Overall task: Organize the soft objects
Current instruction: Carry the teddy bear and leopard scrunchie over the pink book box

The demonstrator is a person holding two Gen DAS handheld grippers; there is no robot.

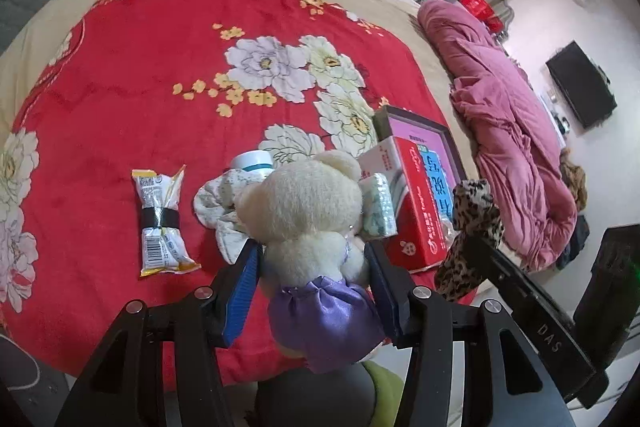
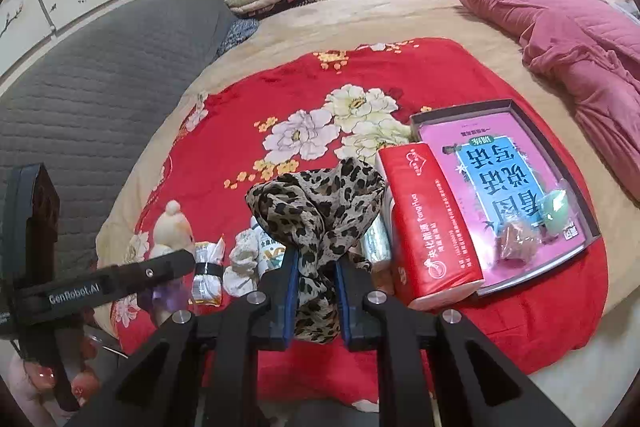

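**A:** Item one?

**B:** Plush bear (image 1: 308, 203), cream, purple satin skirt. Low centre of the left wrist view, clamped at the waist between the blue pads of the left gripper (image 1: 312, 259), clear of the bedding. In the right wrist view it sits at lower left, partly hidden by the gripper's black body.

**A:** Item two?

**B:** Leopard-print cloth (image 2: 316, 223), thin, bunched. Centre of the right wrist view, pinched in the right gripper (image 2: 316, 287), jaws narrow, fabric spilling above and below the pads. In the left view it shows at right of centre.

**A:** What lies under them?

**B:** Red floral blanket (image 1: 160, 67) filling the middle of both views, spread over a beige cover (image 2: 400, 11). On it, lower left of centre: a snack packet (image 1: 162, 223), yellow and white, with a black band round it. Just right of it, a crumpled white printed cloth (image 1: 218, 205) beside a white jar (image 1: 253, 159) with a teal band.

**A:** And to the right?

**B:** Red tissue pack (image 2: 432, 227), long, lying just beside a dark shallow tray (image 2: 516, 107) that holds a pink-and-blue book (image 2: 500, 163). On the book, a small brownish object and a pale green one, both too blurred to name. Between the tissue pack and the held cloth, a small greenish packet (image 1: 378, 205).

**A:** Outer edge?

**B:** Pink quilt (image 2: 580, 39) heaped at upper right; grey padded headboard (image 2: 100, 75) at left.
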